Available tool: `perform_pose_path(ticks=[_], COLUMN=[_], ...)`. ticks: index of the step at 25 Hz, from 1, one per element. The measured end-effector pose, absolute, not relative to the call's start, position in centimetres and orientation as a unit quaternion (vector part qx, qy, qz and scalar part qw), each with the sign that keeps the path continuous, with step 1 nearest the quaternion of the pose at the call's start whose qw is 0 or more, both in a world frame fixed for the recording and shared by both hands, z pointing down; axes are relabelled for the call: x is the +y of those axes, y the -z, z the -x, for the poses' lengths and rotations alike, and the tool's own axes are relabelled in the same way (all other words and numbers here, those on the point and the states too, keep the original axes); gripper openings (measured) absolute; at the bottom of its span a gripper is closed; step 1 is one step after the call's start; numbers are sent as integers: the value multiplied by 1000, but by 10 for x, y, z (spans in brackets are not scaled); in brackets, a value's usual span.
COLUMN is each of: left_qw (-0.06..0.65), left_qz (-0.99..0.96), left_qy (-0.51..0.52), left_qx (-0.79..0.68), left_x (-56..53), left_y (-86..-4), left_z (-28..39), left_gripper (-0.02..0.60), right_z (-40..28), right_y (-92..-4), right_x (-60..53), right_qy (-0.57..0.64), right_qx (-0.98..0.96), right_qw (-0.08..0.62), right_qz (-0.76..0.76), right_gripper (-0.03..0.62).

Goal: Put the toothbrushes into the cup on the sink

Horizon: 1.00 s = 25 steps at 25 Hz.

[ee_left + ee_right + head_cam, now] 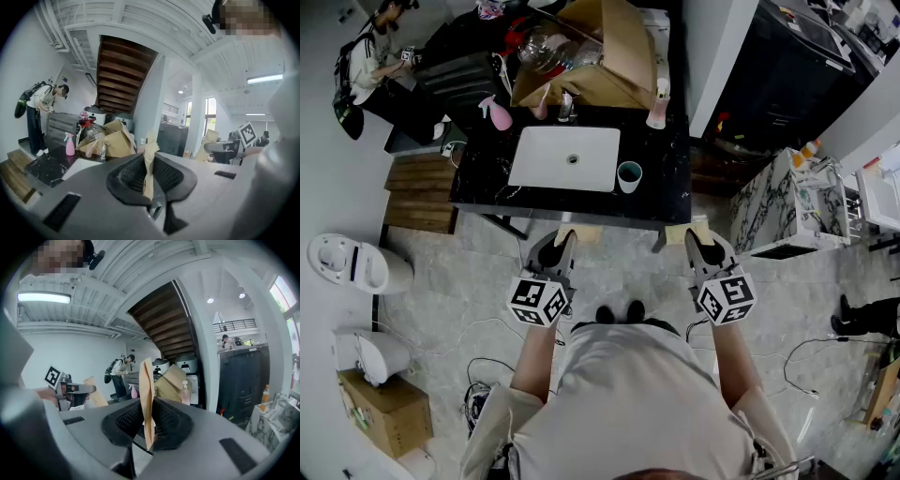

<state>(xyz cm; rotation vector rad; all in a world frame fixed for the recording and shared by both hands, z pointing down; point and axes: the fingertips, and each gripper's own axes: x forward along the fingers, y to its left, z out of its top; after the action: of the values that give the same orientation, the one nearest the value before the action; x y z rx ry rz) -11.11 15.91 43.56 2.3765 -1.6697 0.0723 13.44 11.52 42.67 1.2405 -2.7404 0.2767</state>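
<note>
Cup (629, 176): upright on the counter (670, 192), touching or just beside the right edge of the white basin (565, 157), nearer the counter's front edge than its back. We can't see anything in it.

Left toothbrush (150, 159): a tan flat strip with no bristles visible, so we read it as wrapped. It stands on edge between the jaws of the left gripper (149, 161), which are clamped on it, and its top pokes above the pads. In the head view the strip (581, 235) lies crosswise at the left gripper (567, 236) tip.

Right toothbrush (146, 399): the same tan strip. The right gripper (146, 413) is closed tight on it, and it sticks up well above the jaws. In the head view it (682, 234) lies crosswise at the right gripper (694, 239) tip.

We see both grippers held level side by side over the floor, just short of the counter's front edge and not over it. The cup is ahead, between the two.

At the counter's back edge, a faucet (566, 105) stands behind the basin. A pink spray bottle (500, 114) is towards the back-left corner and a pump bottle (657, 108) towards the back-right corner. A cardboard box (591, 56) sits behind the back edge.

A person (370, 56) stands beyond the counter's left end, and a toilet (347, 262) is on the floor at far left.
</note>
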Motion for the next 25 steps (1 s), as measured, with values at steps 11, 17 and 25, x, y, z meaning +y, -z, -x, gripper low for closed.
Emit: perform_pose_path(ticks=[11, 17, 25], left_qw=[120, 122, 121], left_qz=[-811, -805, -793], left_qy=[-25, -26, -28], left_qx=[-573, -581, -596], left_x=[157, 158, 159], left_y=[-437, -439, -442], left_z=[109, 107, 104], left_gripper=[38, 38, 38], right_z=[-134, -142, -147], right_y=[-425, -428, -435], right_x=[111, 104, 96], right_qy=[-87, -108, -109], right_qx=[-908, -906, -912], right_qw=[57, 43, 42], right_qz=[-405, -407, -393], right_gripper=[60, 61, 61])
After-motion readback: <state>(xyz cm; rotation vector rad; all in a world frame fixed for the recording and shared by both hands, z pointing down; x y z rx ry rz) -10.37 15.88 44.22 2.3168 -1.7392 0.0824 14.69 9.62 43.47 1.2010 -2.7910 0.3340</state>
